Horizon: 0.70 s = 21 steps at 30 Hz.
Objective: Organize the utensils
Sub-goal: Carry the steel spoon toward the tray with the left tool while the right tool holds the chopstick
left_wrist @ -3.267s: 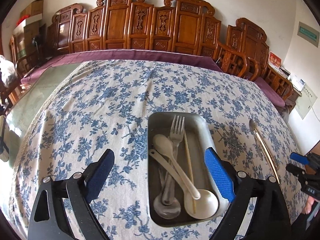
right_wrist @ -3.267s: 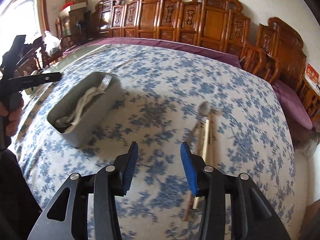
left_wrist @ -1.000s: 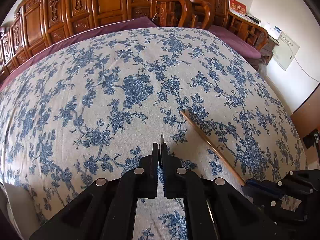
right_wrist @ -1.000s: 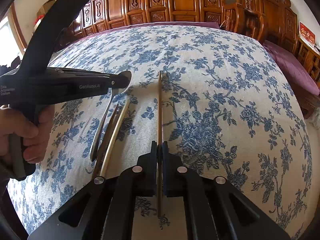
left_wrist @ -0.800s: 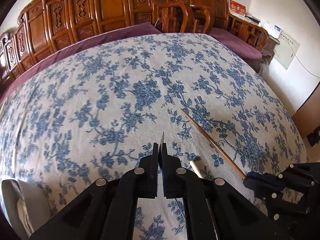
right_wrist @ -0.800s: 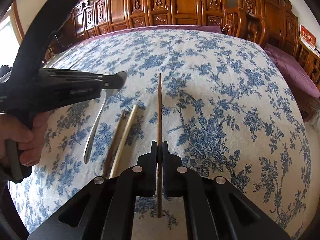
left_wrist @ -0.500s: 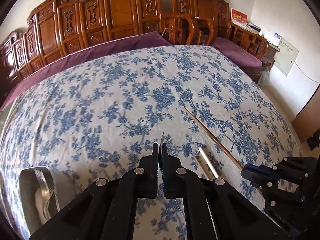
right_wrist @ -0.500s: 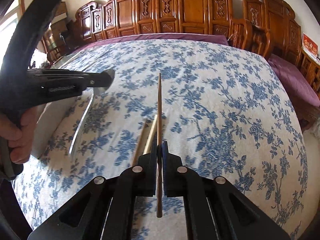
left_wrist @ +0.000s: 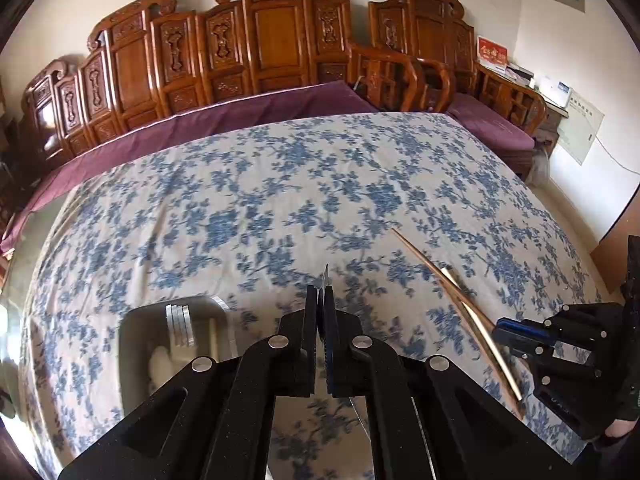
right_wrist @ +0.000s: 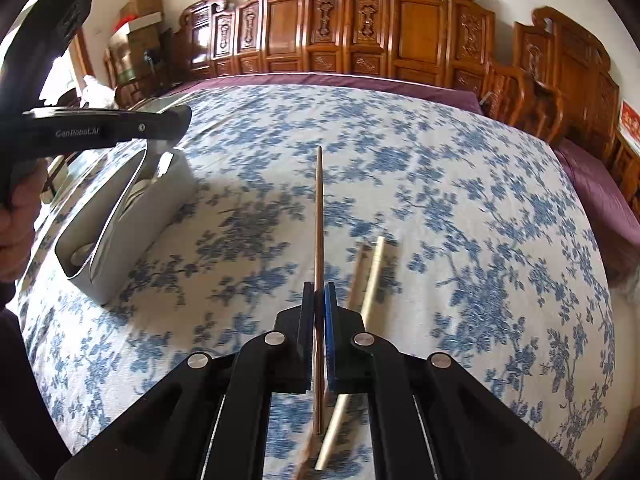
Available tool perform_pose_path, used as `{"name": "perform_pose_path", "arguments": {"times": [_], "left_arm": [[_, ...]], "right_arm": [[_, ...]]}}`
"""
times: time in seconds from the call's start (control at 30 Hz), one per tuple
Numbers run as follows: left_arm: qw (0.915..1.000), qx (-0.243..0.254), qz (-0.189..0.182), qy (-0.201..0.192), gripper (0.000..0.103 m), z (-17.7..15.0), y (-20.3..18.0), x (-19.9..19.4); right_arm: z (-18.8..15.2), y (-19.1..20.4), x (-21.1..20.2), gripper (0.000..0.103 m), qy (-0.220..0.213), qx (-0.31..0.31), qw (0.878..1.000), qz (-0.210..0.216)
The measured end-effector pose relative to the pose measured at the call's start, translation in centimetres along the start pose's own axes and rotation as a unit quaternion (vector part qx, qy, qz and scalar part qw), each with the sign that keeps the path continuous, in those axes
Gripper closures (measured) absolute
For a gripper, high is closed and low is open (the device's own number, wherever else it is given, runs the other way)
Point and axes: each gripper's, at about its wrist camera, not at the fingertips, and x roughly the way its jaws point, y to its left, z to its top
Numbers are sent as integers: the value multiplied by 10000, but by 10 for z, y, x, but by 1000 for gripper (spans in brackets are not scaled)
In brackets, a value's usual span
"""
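Note:
My right gripper is shut on a brown wooden chopstick that points forward above the cloth. My left gripper is shut on a metal spoon; its handle tip shows between the pads, and in the right wrist view the spoon hangs down from the left gripper over the metal tray. The tray holds a fork and a white spoon. Two more sticks, one pale and one brown, lie on the cloth to the right of my right gripper.
The table carries a blue floral cloth with a purple cloth under it. Carved wooden chairs stand along the far edge. The right gripper sits at the lower right of the left wrist view.
Both grippers closed on utensils and lifted them. My left gripper has carried the spoon leftward to above the tray. My right gripper has risen with the chopstick.

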Motion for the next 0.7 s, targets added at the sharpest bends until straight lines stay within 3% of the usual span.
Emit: {"name": "perform_pose_path", "arguments": {"times": [0.3,0.7], "left_arm": [[9992,-87,382,-33,101,-19,54,-24],[9970,-87,708,312,101,-48,99,-8]], "right_arm": [[4,41,-4,97,-82,-369,9992,96],[6,79,-6,97,-129,-759,9968,192]]}}
